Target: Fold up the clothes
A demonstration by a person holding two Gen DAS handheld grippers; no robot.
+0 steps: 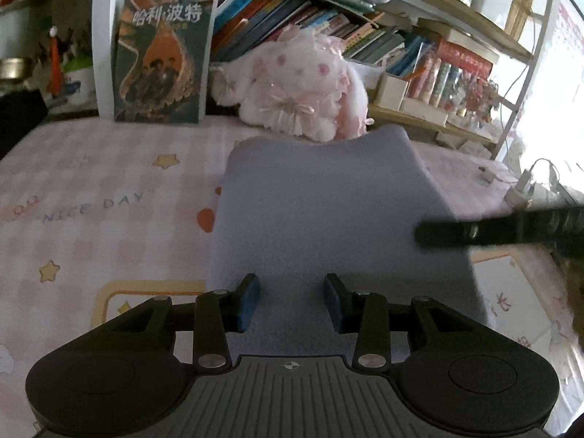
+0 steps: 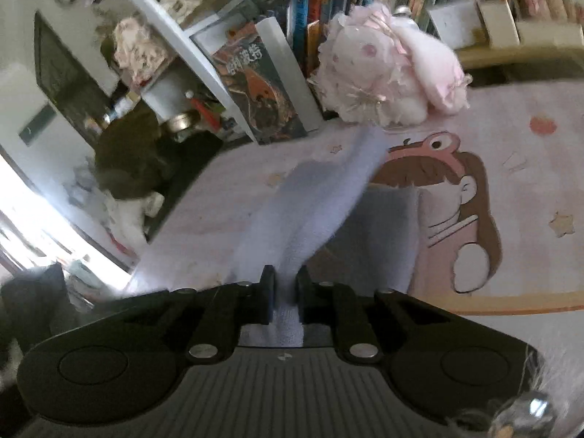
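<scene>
On pink cartoon-print bedsheet (image 1: 91, 219), soft lavender-grey folded garment (image 1: 321, 211): right tongs (image 2: 284, 288) clamped on raised edge, left tongs (image 1: 292, 301) apart above it.

Crowded bookshelf (image 1: 328, 25) behind pink patterned bedsheet (image 1: 91, 211)

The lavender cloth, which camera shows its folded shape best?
The left wrist view: the lavender cloth lies spread flat on the bed there. The right wrist view shows only a bunched, blurred strip pinched in the right gripper.

A pale lavender-blue cloth (image 1: 321, 211) lies partly folded on the bedsheet, one edge lifted and bunched.
</scene>
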